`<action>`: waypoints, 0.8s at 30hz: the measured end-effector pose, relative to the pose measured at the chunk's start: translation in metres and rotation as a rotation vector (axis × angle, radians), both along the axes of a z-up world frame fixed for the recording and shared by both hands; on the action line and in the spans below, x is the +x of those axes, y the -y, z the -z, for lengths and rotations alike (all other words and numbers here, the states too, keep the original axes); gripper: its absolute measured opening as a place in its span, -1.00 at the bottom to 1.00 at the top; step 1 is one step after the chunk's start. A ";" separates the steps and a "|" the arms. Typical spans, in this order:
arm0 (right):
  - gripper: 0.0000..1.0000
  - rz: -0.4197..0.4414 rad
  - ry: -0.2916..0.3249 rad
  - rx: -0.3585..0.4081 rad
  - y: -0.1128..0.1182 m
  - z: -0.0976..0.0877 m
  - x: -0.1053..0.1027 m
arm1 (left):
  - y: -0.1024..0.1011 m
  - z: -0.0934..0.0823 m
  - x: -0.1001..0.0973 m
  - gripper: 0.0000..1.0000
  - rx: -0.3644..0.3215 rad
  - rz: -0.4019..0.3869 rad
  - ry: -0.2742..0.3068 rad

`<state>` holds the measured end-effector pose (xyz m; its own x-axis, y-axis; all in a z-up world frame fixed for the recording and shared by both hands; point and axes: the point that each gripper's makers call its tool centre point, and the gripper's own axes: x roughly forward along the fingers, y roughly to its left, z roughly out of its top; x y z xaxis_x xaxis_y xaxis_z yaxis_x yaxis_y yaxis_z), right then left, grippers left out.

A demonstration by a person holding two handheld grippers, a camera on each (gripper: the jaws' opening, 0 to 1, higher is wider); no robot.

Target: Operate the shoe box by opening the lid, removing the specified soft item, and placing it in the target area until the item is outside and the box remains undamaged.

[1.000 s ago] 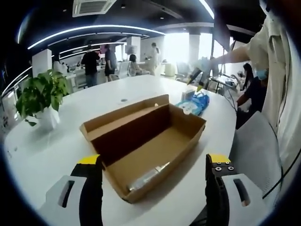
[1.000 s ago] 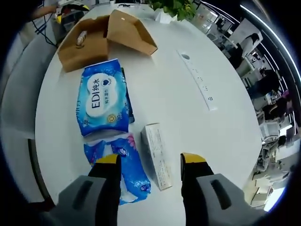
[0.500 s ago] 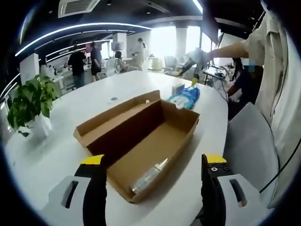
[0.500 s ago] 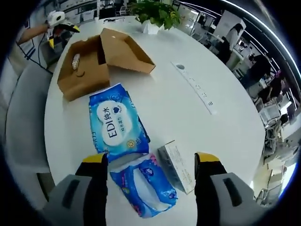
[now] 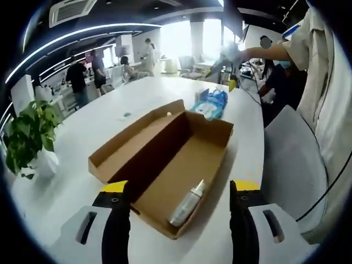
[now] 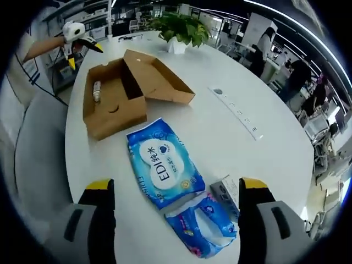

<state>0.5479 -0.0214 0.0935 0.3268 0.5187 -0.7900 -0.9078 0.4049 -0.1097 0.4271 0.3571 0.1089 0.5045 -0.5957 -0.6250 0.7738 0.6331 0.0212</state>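
Note:
The brown cardboard shoe box [image 5: 181,165] stands open on the white table, its lid [image 5: 129,146] folded out flat to the side. A small silvery bottle [image 5: 187,203] lies inside near the close end. My left gripper [image 5: 180,187] hovers open just above that end, holding nothing. In the right gripper view the box [image 6: 113,104] lies further off with the bottle [image 6: 97,91] in it. A blue EDI wipes pack [image 6: 164,170] lies on the table outside the box, and my right gripper [image 6: 175,184] is open above it, jaws wide apart and holding nothing.
A second blue soft pack [image 6: 201,231] and a small carton [image 6: 228,192] lie beside the wipes. A power strip [image 6: 236,113] is set in the table [image 6: 220,82], and a potted plant [image 6: 179,27] stands at its far edge. A grey chair [image 5: 289,165] sits by the table. People stand further back.
The right gripper has drawn back from the blue packs and its jaws have spread wider. The left gripper has come closer to the box's near end. The packs and box lie where they were.

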 end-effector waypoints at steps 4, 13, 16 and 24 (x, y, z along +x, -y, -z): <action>0.87 0.039 0.005 0.066 -0.008 -0.007 -0.010 | 0.001 0.002 0.005 0.44 0.005 0.016 -0.010; 0.92 0.140 0.002 0.161 -0.013 -0.020 -0.024 | 0.006 0.010 0.013 0.42 0.057 0.082 -0.035; 0.92 0.156 0.009 0.193 -0.016 -0.023 -0.030 | 0.006 0.013 0.016 0.41 0.083 0.104 -0.043; 0.92 0.214 0.022 0.242 -0.013 -0.025 -0.043 | 0.010 0.019 0.025 0.36 0.121 0.155 -0.065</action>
